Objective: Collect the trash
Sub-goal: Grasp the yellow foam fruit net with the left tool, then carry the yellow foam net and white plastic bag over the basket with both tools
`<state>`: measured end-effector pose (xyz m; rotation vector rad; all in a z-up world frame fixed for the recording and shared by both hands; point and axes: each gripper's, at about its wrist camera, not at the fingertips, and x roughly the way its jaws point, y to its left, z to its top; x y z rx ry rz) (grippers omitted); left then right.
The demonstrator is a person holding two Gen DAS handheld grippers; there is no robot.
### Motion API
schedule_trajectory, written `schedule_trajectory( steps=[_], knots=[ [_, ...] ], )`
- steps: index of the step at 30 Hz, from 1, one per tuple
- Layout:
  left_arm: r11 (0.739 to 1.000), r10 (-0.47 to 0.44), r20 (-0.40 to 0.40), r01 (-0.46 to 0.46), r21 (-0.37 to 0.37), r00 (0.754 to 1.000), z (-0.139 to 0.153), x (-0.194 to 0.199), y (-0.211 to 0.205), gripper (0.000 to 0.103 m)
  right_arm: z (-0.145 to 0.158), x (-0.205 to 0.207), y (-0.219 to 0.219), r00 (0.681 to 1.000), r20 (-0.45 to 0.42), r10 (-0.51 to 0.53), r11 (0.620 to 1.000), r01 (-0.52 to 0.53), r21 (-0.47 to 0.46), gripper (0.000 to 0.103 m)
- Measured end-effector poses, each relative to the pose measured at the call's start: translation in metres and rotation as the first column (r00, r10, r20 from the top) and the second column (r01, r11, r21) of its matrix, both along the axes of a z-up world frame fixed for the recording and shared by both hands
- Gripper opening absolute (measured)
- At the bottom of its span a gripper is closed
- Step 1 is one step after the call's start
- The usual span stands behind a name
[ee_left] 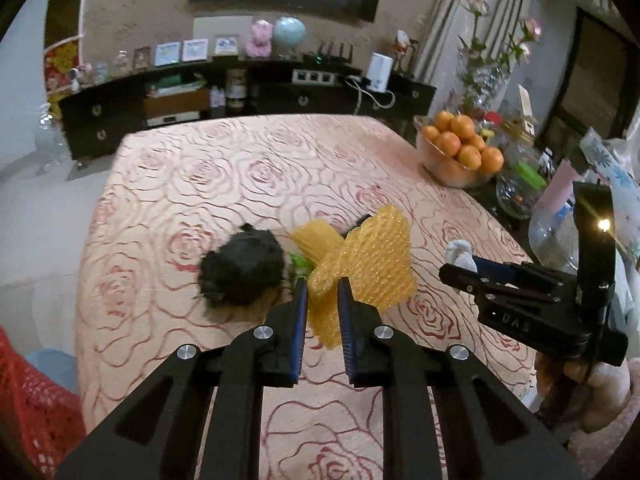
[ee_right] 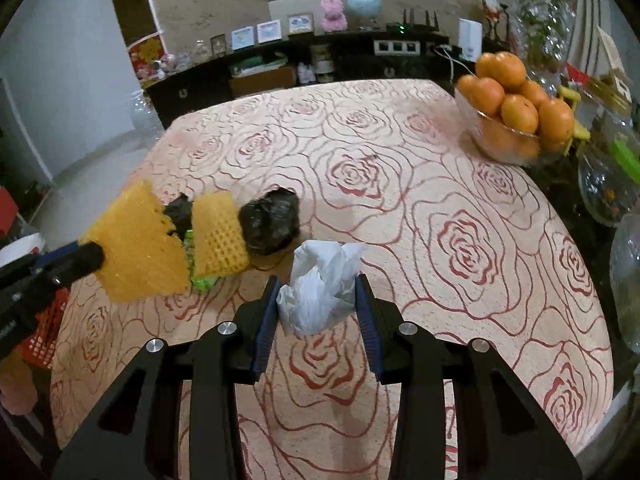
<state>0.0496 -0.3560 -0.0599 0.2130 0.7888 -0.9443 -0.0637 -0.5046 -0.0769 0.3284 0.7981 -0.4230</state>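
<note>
My left gripper (ee_left: 323, 288) is shut on a yellow foam net (ee_left: 368, 268) and holds it just above the rose-patterned tablecloth (ee_left: 224, 184). A second yellow net piece (ee_left: 318, 240) and a green scrap (ee_left: 298, 260) lie behind it. A crumpled black bag (ee_left: 244, 268) sits to its left. My right gripper (ee_right: 318, 292) is shut on a crumpled white plastic bag (ee_right: 320, 288); it also shows in the left wrist view (ee_left: 460, 268). In the right wrist view the yellow net (ee_right: 140, 248), the second net piece (ee_right: 218, 236) and the black bag (ee_right: 272, 220) lie to the left.
A glass bowl of oranges (ee_left: 460, 152) stands at the table's right edge, with glass jars (ee_left: 520, 188) and a flower vase (ee_left: 484, 84) beyond. A red mesh basket (ee_left: 32, 400) is at lower left. A dark sideboard (ee_left: 240, 100) runs along the back wall.
</note>
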Motion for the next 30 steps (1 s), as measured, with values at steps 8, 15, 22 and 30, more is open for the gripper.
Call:
schedule_trajectory(
  steps=[8, 15, 22, 30],
  knots=[
    [0.994, 0.106, 0.038, -0.106, -0.015, 0.994, 0.014, 0.007, 0.043, 0.015, 0.004, 0.008, 0.016, 0.999, 0.018, 0.045, 0.999, -0.045, -0.025, 0.037],
    [0.977, 0.211, 0.070, -0.209, -0.035, 0.975, 0.028, 0.015, 0.093, 0.015, 0.008, 0.017, 0.035, 0.996, 0.034, 0.081, 0.996, -0.079, -0.049, 0.037],
    [0.954, 0.300, 0.094, -0.297, -0.043, 0.949, 0.041, 0.022, 0.136, 0.015, 0.019, 0.033, 0.065, 0.989, 0.042, 0.140, 0.987, -0.137, -0.079, 0.037],
    [0.921, 0.388, 0.100, -0.384, -0.056, 0.916, 0.050, 0.030, 0.178, 0.015, 0.039, 0.050, 0.100, 0.976, 0.068, 0.207, 0.975, -0.200, -0.097, 0.037]
  ],
)
